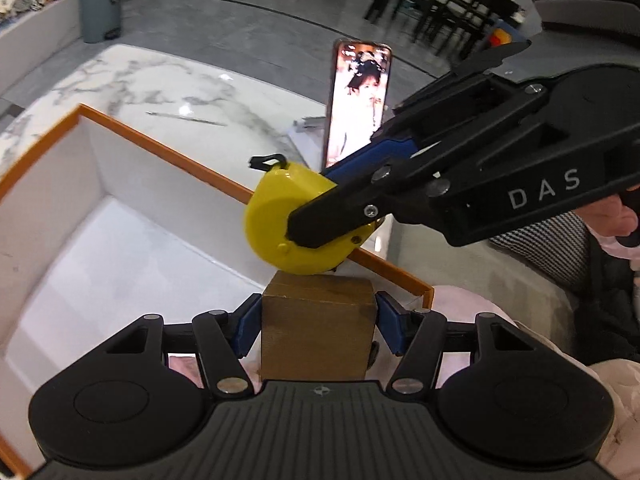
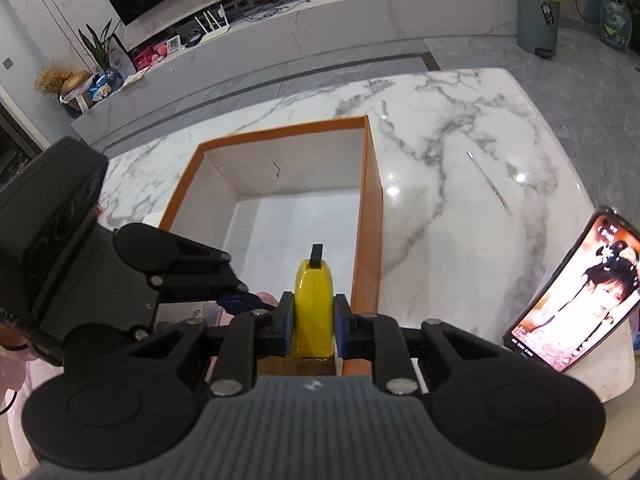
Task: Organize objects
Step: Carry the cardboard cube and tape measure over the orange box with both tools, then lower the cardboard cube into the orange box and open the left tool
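Note:
My left gripper (image 1: pixel 318 318) is shut on a brown wooden block (image 1: pixel 318 336), its blue pads pressing both sides, over the near right corner of an orange box (image 1: pixel 160 147) with a white inside. Just above the block hangs a yellow tape measure (image 1: pixel 272 220), with my right gripper (image 1: pixel 316 204) shut on it from the right. In the right wrist view the tape measure (image 2: pixel 314 304) stands edge-on between the right gripper's (image 2: pixel 314 322) pads, over the box (image 2: pixel 370 208), with a strip of the block (image 2: pixel 296 366) below it. The left gripper (image 2: pixel 240 300) enters from the left.
The box rests on a white marble table (image 2: pixel 460 152). A lit phone (image 2: pixel 576 296) leans upright to the box's right, and a thin metal rod (image 2: pixel 488 184) lies on the marble beyond it. A grey bin (image 1: pixel 100 12) stands on the floor past the table.

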